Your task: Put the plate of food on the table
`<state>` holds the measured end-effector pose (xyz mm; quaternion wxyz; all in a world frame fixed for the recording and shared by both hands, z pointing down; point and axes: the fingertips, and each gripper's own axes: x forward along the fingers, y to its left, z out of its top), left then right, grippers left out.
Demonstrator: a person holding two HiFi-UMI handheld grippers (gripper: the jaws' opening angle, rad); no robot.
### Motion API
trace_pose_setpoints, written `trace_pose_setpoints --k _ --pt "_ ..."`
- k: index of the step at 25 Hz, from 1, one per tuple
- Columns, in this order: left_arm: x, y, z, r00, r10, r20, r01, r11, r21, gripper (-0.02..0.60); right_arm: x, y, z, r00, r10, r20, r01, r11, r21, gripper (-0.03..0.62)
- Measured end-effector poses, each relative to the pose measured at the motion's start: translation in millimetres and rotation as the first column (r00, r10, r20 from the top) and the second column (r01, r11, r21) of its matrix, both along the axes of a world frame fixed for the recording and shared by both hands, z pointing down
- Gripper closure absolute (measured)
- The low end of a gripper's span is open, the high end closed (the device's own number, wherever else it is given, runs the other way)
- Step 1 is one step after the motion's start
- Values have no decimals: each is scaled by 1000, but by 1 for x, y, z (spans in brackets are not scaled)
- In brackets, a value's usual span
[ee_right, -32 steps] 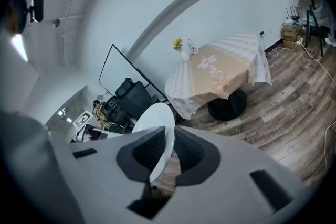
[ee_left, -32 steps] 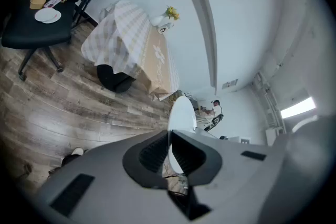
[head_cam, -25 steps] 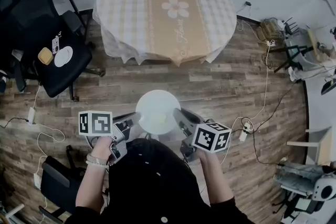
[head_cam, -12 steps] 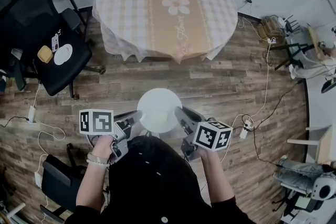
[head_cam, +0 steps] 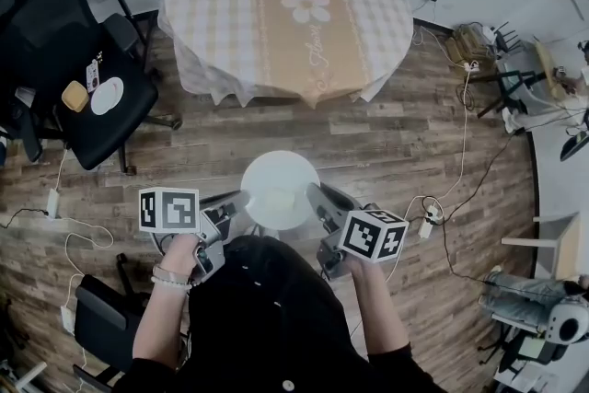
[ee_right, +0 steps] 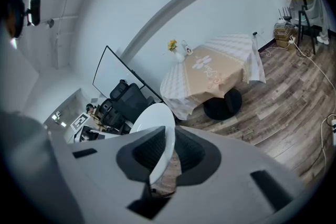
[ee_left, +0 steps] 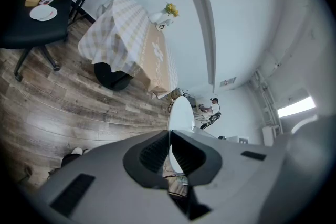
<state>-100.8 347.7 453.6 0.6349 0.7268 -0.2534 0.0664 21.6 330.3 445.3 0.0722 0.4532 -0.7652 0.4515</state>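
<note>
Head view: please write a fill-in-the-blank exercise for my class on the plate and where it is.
The left hand-held gripper and the right hand-held gripper are each shut on the rim of the white ____.
That plate hangs over the wooden ____, short of the table.
The runner on the table shows a printed ____.
Missing words: plate; floor; flower.
</note>
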Motion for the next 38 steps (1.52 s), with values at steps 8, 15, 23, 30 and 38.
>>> trace_pose_setpoints --k 8,15,23,30,38 --pt "-4 -2 0 1000 26 -1 -26 1000 2 572 -4 3 0 1000 26 0 -26 1000 7 562" --pt "-1 -10 -1 999 41 6 -41 999 14 572 0 -3 -1 999 50 6 -50 999 11 562" --pt "0 -27 1 1000 13 18 -13 1000 8 572 1 -26 3 999 14 30 -14 1000 5 562" --pt "9 -65 0 999 -14 33 13 1000 18 574 9 -67 6 999 -29 39 29 1000 -5 562" --pt "26 -103 3 998 -58 19 58 998 -5 574 24 -113 7 995 -90 32 91 996 -16 562"
